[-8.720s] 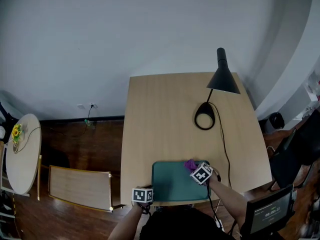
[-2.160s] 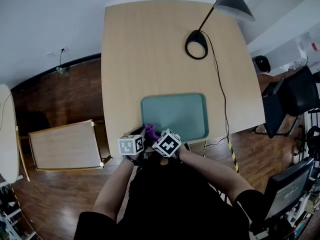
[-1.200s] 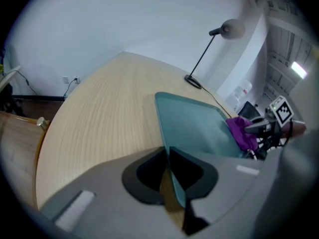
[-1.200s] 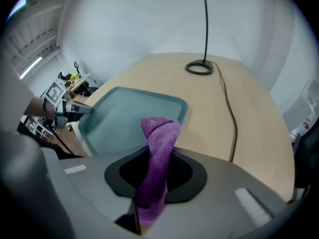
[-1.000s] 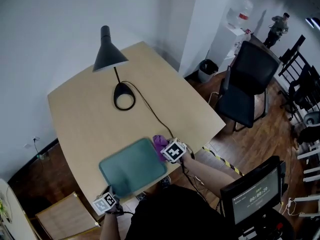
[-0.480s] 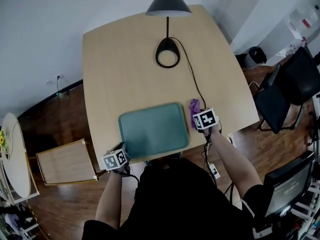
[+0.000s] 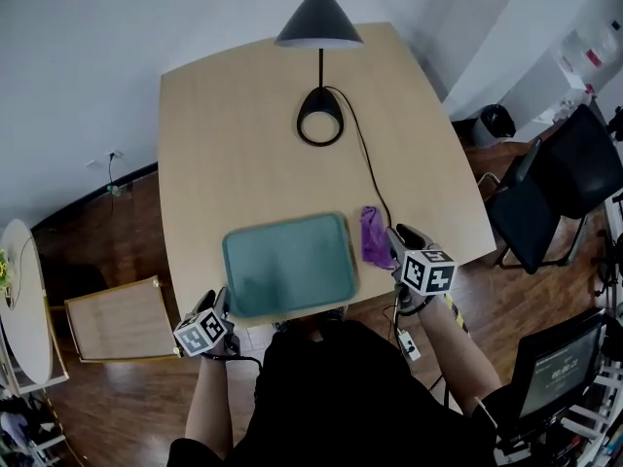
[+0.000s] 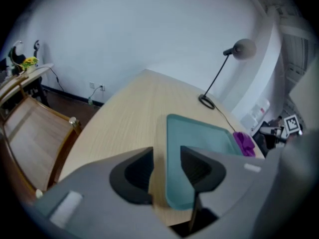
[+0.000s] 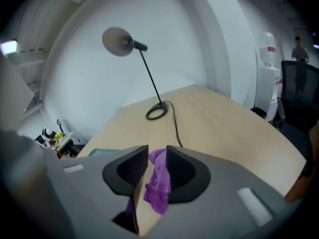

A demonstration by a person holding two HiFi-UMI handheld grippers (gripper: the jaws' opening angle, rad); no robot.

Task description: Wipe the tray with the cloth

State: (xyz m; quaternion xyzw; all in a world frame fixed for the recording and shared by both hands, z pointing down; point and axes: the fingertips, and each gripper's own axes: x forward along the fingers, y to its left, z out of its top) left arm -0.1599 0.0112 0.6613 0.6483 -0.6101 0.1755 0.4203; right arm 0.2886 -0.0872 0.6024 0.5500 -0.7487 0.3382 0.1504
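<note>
The teal tray (image 7: 287, 264) lies flat near the table's front edge. A purple cloth (image 7: 373, 236) rests crumpled on the table just beyond the tray's right rim. My right gripper (image 7: 400, 244) hovers close behind the cloth. Its jaws have just been opening, and in the right gripper view the cloth (image 9: 159, 180) shows in the narrow gap of that gripper (image 9: 157, 156), loose on the wood. My left gripper (image 7: 218, 303) is off the tray's near left corner. Its jaws have just been opening wide, with only the tray's (image 8: 199, 138) rim seen beyond the gripper (image 8: 166, 156).
A black desk lamp stands at the back, its round base (image 7: 319, 125) trailing a cord (image 7: 375, 188) past the cloth to the table's right edge. A wooden panel (image 7: 112, 319) stands on the floor at left, and an office chair (image 7: 560, 183) at right.
Both grippers have opened and drawn back toward me. The right one left the cloth lying beside the tray; the left one came off the tray's near left corner.
</note>
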